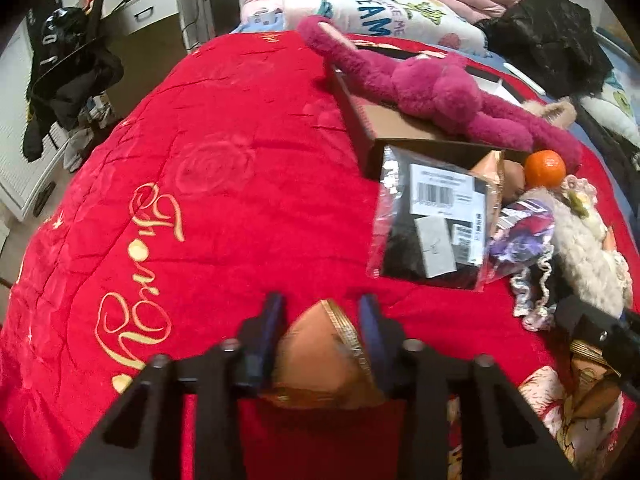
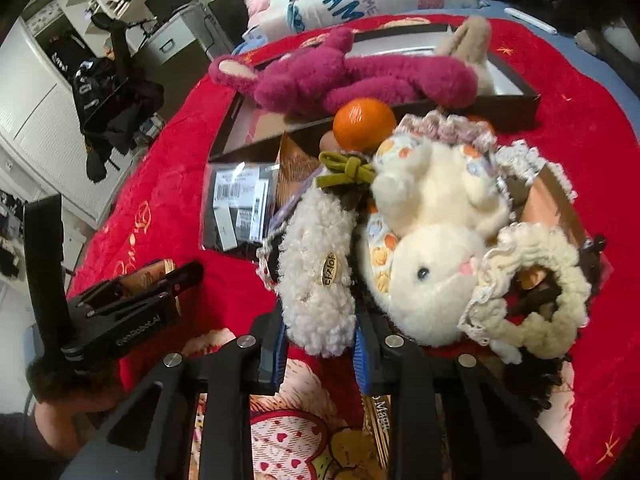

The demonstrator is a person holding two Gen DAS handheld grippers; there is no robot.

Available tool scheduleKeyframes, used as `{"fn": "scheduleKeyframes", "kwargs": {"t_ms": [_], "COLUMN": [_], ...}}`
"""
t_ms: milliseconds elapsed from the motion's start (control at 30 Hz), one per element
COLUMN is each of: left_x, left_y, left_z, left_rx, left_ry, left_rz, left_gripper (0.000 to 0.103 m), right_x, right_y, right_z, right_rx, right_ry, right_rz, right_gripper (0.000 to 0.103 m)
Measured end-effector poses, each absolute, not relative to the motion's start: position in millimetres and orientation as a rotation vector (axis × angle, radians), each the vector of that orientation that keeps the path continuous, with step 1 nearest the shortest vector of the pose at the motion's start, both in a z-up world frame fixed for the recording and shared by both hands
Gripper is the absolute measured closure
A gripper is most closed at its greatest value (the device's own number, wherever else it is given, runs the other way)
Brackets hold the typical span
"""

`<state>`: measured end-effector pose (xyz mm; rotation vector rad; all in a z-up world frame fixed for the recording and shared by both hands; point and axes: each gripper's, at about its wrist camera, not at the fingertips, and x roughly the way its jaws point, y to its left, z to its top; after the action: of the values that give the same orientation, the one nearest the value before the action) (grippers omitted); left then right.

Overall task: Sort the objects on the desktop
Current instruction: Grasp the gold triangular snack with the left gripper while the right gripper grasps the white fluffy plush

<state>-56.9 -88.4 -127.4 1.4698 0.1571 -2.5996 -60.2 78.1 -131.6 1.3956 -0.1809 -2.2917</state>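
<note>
My left gripper (image 1: 321, 308) is shut on a brown foil packet (image 1: 320, 360) with a gold edge, low over the red quilt (image 1: 200, 200). The right wrist view shows the same gripper (image 2: 180, 284) from the side, at the left, with the packet (image 2: 146, 274) in it. My right gripper (image 2: 319, 332) is shut on a fluffy white clip (image 2: 312, 248) that carries a small gold label. The clip lies against a white plush rabbit (image 2: 432, 264). An orange (image 2: 363, 124) sits behind the rabbit, and a magenta plush bear (image 2: 352, 76) lies across a dark open box (image 2: 516, 108).
A clear bag with barcode labels (image 1: 432, 216) lies flat in front of the box. A cream scrunchie (image 2: 556, 304) and a purple packet (image 1: 520, 232) crowd the rabbit. Folded bedding (image 1: 380, 4) is at the back. Off the quilt's left edge stands a chair with dark clothes (image 1: 68, 80).
</note>
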Motion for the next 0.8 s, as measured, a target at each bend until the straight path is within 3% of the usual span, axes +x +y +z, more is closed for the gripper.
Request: {"fn": "scheduleKeyframes", "kwargs": {"t_ms": [367,633,800], "left_x": [-60.9,-60.6,-65.6], "left_y": [-82.0,-61.4,-42.9], "left_z": [-139.3,-122.1,-98.7], "left_rx": [1.469,1.431,1.312], "left_ry": [0.285,0.247,0.107], "left_rz": [-2.641,-2.737,-2.849], "left_gripper": [0.075,0.075,0.075], "right_x": [-56.9,-55.7,-54.5], "right_y": [84.3,86.4,91.0], "right_z": [-107.6,-95.0,-80.4], "right_rx": [1.327,1.284,1.233], "right_ry": [-0.2,-0.213,-0.212], "right_rz": [-2.326,-2.345,-2.38], "right_gripper": [0.078,0.079,0.082]}}
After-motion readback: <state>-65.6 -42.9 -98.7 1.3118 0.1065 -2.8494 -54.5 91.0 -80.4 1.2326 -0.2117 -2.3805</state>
